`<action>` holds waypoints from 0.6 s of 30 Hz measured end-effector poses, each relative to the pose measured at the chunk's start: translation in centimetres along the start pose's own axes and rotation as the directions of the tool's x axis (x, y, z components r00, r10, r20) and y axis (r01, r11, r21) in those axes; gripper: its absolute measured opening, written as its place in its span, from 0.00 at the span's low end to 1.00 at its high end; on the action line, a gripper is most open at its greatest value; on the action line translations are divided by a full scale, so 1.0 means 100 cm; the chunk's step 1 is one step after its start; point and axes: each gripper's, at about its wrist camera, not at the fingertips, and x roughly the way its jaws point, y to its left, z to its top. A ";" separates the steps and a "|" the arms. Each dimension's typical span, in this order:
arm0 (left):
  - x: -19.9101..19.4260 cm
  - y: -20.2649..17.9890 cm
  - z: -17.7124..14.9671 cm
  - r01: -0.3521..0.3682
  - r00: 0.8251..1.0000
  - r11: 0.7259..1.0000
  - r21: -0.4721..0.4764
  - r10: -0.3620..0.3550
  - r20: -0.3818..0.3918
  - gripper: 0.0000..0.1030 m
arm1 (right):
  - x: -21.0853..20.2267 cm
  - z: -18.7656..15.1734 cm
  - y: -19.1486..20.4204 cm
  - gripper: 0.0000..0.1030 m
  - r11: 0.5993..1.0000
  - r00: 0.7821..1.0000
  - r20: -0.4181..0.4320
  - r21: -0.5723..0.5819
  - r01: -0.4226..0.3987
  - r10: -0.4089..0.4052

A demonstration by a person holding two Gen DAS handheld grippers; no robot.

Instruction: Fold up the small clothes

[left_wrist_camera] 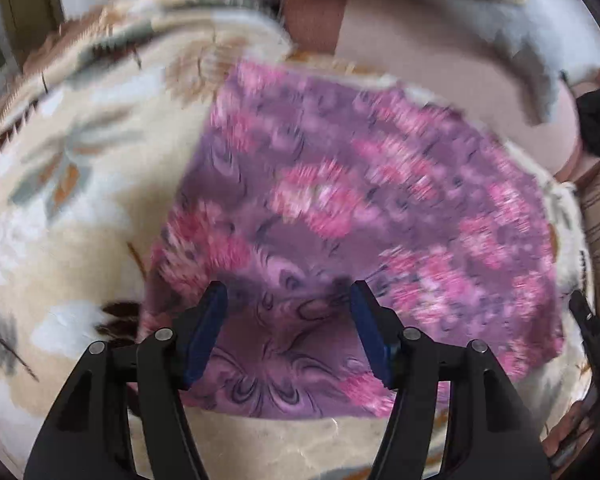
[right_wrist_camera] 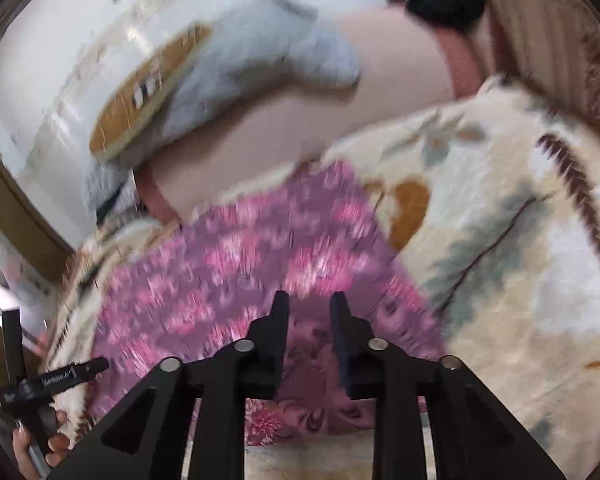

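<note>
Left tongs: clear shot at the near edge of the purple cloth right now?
Probably yes. The left tongs stand open over the near part of the purple cloth, which lies flat on the blanket. Nothing sits between the jaws and the fabric. The picture is blurred, so contact is unclear.

- The cloth (left_wrist_camera: pixel 340 208) lies flat on the blanket (left_wrist_camera: pixel 80 184).
- The pillow (right_wrist_camera: pixel 284 120) lies behind the cloth, at the blanket's far edge.
- The towel (right_wrist_camera: pixel 260 52) rests on the pillow.
- The left gripper (left_wrist_camera: pixel 288 292) hangs over the cloth's near edge.
</note>
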 end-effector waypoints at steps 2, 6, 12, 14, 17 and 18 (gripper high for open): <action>0.007 -0.001 -0.005 -0.019 1.000 1.000 0.011 0.019 0.018 0.64 | 0.032 -0.019 -0.003 0.24 0.999 0.991 -0.122 -0.014 0.051 -0.052; 0.007 -0.013 -0.013 -0.057 0.998 0.994 0.093 0.054 0.038 0.77 | 0.033 -0.029 0.002 0.27 0.997 0.993 -0.106 -0.067 0.047 -0.054; 0.008 -0.012 -0.013 -0.049 0.998 0.995 0.086 0.046 0.041 0.81 | 0.038 -0.021 0.007 0.30 0.993 0.984 -0.167 -0.112 0.041 -0.060; 0.006 -0.012 -0.014 -0.048 0.998 0.995 0.090 0.045 0.041 0.81 | 0.040 -0.022 0.009 0.31 0.991 0.983 -0.175 -0.128 0.041 -0.063; 0.009 -0.011 -0.008 -0.038 0.999 0.995 0.095 0.036 0.028 0.81 | 0.039 -0.020 0.011 0.35 0.988 0.977 -0.205 -0.155 0.024 -0.056; 0.011 -0.014 -0.005 -0.028 1.000 0.995 0.095 0.026 0.017 0.81 | 0.038 -0.015 0.011 0.35 0.987 0.976 -0.214 -0.158 0.009 -0.043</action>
